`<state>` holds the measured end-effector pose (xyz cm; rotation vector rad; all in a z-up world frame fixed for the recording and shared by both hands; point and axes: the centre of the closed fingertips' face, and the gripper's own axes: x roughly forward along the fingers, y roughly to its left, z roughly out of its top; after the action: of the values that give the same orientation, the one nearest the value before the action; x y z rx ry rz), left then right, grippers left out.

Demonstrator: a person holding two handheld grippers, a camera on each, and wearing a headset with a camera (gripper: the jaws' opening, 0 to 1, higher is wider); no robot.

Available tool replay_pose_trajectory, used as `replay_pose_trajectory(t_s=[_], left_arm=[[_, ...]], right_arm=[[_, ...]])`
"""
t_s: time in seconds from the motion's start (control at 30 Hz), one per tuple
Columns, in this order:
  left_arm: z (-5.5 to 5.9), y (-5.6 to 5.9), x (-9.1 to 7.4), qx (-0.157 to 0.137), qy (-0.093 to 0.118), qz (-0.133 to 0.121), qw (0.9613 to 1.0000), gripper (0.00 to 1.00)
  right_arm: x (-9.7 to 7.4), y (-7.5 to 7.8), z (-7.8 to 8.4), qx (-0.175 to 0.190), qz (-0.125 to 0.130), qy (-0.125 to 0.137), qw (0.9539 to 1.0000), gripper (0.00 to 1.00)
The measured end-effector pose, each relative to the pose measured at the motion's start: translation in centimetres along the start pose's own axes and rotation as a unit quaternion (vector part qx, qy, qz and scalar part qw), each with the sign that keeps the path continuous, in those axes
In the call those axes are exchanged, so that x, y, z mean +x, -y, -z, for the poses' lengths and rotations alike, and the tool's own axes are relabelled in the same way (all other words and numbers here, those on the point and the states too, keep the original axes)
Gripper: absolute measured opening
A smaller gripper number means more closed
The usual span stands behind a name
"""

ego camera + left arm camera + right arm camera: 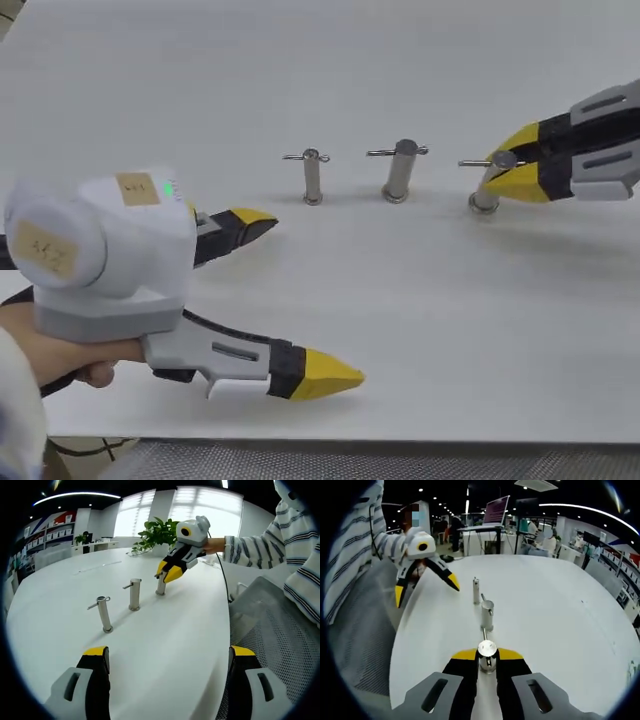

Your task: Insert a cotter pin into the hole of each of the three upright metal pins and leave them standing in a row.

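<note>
Three upright pins (398, 178) are set in a row on the bench (430, 320), each crossed by a cotter pin (383, 152). The rightmost pin (485, 199) is clenched by the right tongs (508, 168); the left tongs (312, 300) are held released, near left.

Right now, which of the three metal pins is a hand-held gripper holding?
The right-end pin in the head view: the right hand-held gripper grips its top. The middle pin and left pin stand free.
</note>
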<state>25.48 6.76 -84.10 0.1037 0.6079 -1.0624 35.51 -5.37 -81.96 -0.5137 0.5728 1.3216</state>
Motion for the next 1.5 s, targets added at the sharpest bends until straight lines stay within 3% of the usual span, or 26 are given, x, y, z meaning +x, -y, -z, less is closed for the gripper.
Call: replay_pose_trajectory(t_s=[0.07, 0.47, 0.73, 0.87, 1.2, 1.5], left_arm=[[0.1, 0.0, 0.1, -0.002, -0.001, -0.002, 1.0000, 0.99], [-0.1, -0.6, -0.2, -0.017, 0.003, -0.021, 0.9996, 0.99], [-0.3, -1.1, -0.6, -0.024, 0.007, -0.031, 0.9992, 0.99], [-0.2, -1.2, -0.7, -0.025, 0.004, -0.035, 0.9991, 0.99], [-0.9, -1.8, -1.2, -0.034, 0.018, -0.044, 0.9983, 0.99], [-1.4, -1.5, -1.3, -0.034, 0.023, -0.043, 0.9982, 0.99]], right_arm=[[-0.2, 0.6, 0.2, -0.003, 0.000, 0.003, 1.0000, 0.12], [0.3, 1.0, 1.1, 0.003, -0.001, 0.003, 1.0000, 0.13], [0.3, 1.6, 1.2, 0.010, 0.000, 0.017, 0.9998, 0.13], [0.4, 1.8, 1.3, 0.020, 0.000, 0.024, 0.9995, 0.13], [0.4, 2.0, 1.3, 0.058, 0.003, 0.044, 0.9974, 0.15], [-0.4, 1.9, 1.0, 0.060, 0.030, 0.053, 0.9963, 0.40]])
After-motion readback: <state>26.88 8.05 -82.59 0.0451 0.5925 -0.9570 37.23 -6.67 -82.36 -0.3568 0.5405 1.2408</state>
